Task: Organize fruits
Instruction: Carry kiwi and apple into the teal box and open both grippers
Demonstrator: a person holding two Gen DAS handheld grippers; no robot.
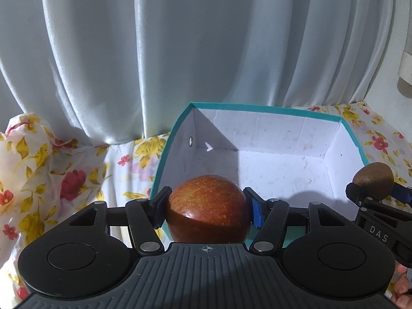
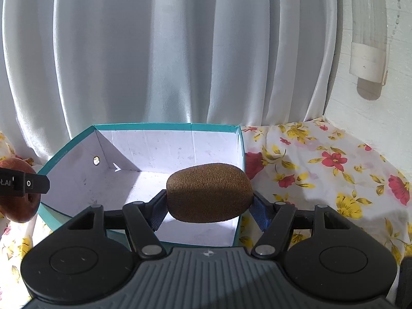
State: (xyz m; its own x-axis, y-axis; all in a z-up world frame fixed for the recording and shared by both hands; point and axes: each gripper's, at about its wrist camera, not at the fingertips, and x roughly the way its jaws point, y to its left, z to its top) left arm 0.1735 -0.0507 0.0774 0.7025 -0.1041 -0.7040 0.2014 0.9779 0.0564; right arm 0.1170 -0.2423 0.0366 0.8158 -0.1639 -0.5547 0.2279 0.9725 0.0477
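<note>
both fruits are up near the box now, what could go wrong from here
1. The left gripper and right gripper are close together at the teal box; lowering both at once could make them collide.
2. The kiwi is held only at its two ends, so it may twist or slip.
3. The apple sits at the box's near wall and could catch the rim or, dropped early, land on the floral cloth.
</note>
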